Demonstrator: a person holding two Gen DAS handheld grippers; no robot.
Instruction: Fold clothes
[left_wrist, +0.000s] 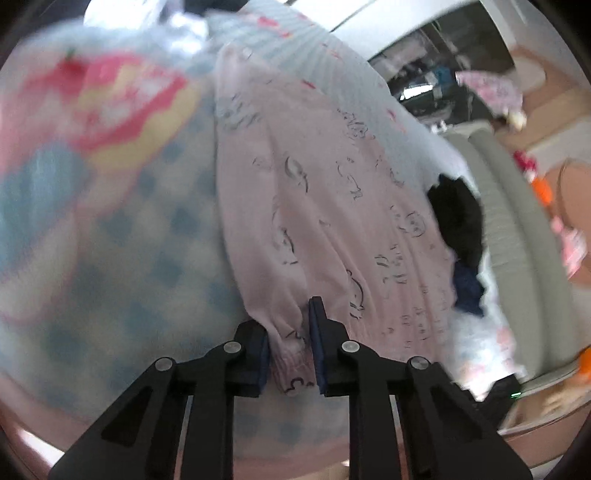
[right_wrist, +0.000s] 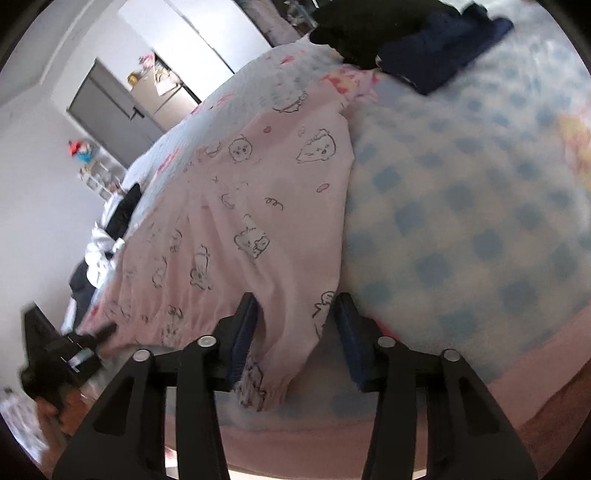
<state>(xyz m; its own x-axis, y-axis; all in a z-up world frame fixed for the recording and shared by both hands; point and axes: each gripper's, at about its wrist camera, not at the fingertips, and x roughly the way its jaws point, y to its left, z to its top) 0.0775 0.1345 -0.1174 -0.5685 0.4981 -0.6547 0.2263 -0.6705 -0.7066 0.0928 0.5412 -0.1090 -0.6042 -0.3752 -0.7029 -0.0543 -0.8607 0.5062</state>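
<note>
Nowhere on the cloth can any writing be read; the pink garment (left_wrist: 325, 206) carries only small outline drawings of cartoon animals. It lies spread on a bed covered by a blue-and-white checked blanket (left_wrist: 155, 236), which also bears a blurred red and yellow picture. The left tongs (left_wrist: 290, 343) sit closed on one gathered cuff (left_wrist: 290, 363) of the garment, the pads pressing its sides. The right tongs (right_wrist: 295, 332) stand wider, a second cuff (right_wrist: 266, 384) lying between the pads; the left pad touches the cloth, the right pad stands clear of it. Beyond the garment, a black garment (right_wrist: 354, 33) and a navy one (right_wrist: 443, 48) lie bunched on the blanket.
</note>
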